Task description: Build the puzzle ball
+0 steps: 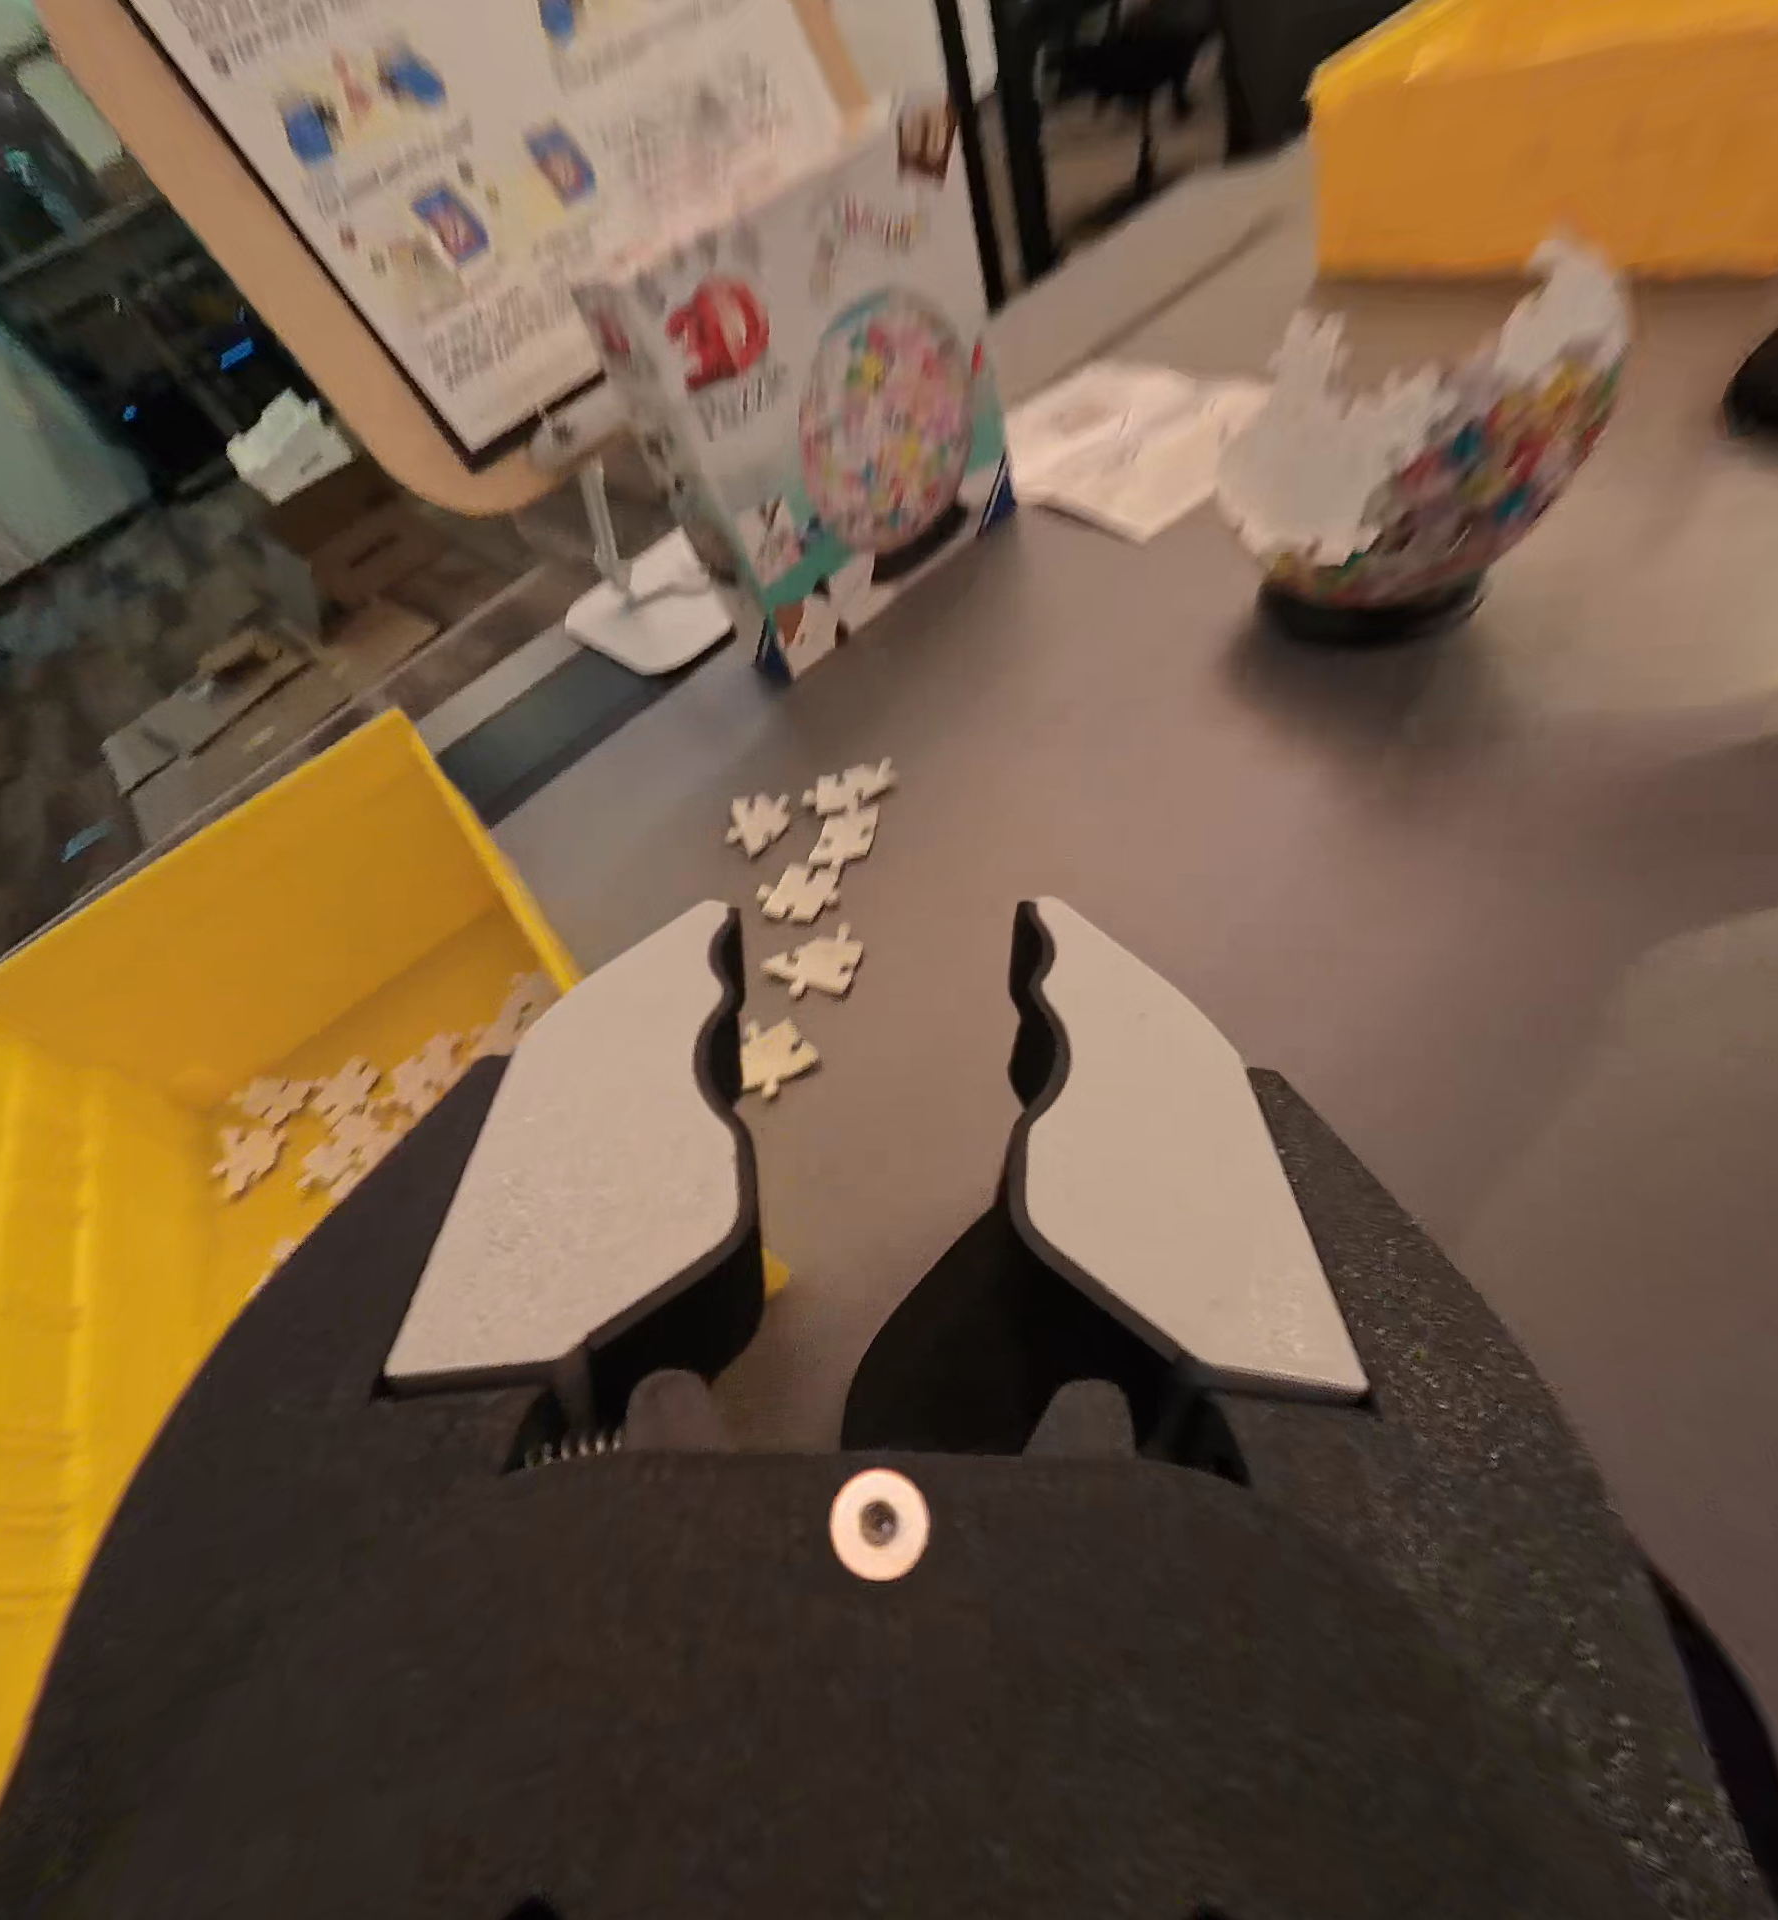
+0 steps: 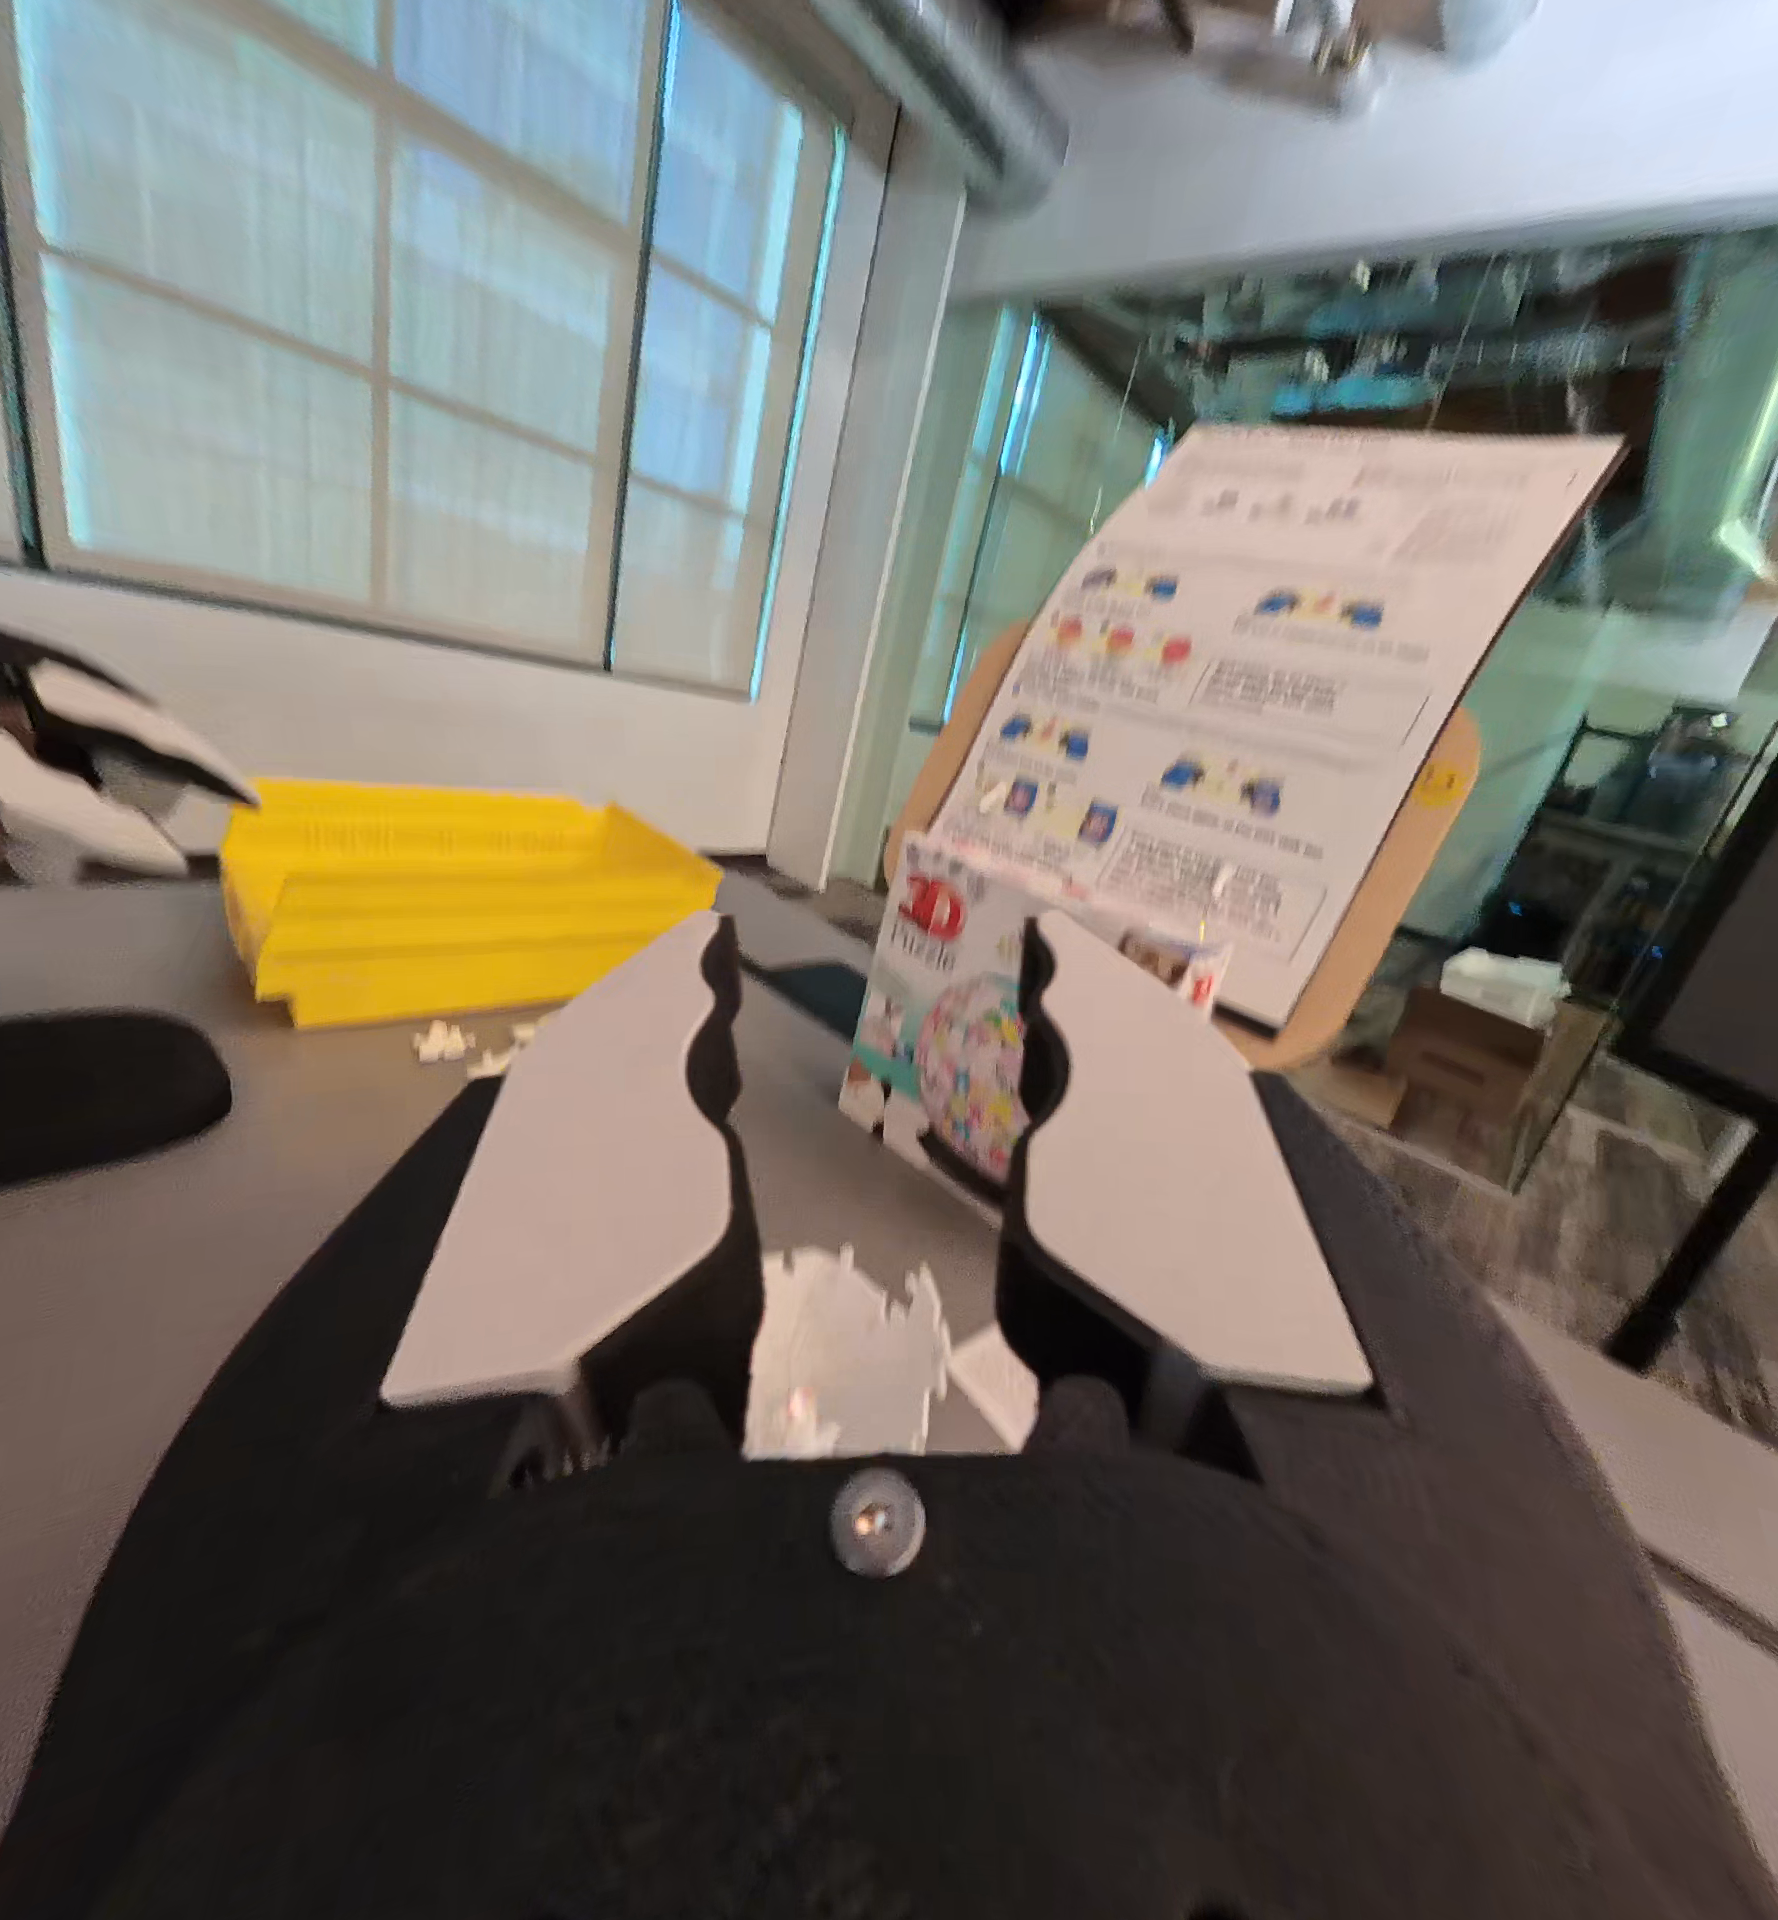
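The half-built puzzle ball (image 1: 1425, 457) sits on a black stand at the far right of the grey table; its colourful shell is open at the top and white inside. Its jagged white rim (image 2: 843, 1340) shows low between my right fingers. Several loose white puzzle pieces (image 1: 812, 894) lie in a row on the table. My left gripper (image 1: 874, 925) is open and empty, above the near end of that row. My right gripper (image 2: 874, 935) is open and empty, just above the ball. The left gripper also shows at the left edge of the right wrist view (image 2: 85, 769).
A yellow bin (image 1: 241, 987) with more pieces stands at the left; it also shows in the right wrist view (image 2: 449, 894). The puzzle box (image 1: 812, 416) and an instruction board (image 2: 1228, 727) stand at the back. A paper sheet (image 1: 1124, 447) lies by the ball. A yellow cover (image 1: 1591, 135) is far right. The grippers' ends are close to 35 cm from one another. It is some 15 cm from my right tips to the half-built puzzle ball (image 1: 1425, 457).
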### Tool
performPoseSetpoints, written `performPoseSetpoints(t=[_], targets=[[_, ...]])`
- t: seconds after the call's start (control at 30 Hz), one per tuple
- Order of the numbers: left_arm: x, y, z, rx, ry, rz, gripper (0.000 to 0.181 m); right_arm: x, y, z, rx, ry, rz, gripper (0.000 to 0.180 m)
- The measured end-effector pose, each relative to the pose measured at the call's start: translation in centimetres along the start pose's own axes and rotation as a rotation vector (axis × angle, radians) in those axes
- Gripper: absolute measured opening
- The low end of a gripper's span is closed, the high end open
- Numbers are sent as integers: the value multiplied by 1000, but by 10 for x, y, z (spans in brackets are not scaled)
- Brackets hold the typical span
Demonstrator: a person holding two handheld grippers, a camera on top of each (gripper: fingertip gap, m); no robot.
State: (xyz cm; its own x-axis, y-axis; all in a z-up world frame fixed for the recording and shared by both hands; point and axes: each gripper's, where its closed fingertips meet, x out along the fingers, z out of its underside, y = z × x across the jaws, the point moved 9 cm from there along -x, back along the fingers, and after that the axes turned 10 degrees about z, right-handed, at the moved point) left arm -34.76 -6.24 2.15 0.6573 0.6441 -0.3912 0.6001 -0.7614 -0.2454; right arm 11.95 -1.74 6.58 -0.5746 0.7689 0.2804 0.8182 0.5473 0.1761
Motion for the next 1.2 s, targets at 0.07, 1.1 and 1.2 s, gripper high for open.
performPoseSetpoints(t=[0.07, 1.1, 1.2], targets=[[12, -2, -1, 31, -111, -1, 39, 13, 7, -9, 40, 64, -26, 46], [209, -110, -41, -75, -846, 362, 25, 18, 10, 29, 36, -2, 21, 42], [219, -117, -36, -107, -886, 344, 27, 19, 11, 30, 78, -4, 1, 44]])
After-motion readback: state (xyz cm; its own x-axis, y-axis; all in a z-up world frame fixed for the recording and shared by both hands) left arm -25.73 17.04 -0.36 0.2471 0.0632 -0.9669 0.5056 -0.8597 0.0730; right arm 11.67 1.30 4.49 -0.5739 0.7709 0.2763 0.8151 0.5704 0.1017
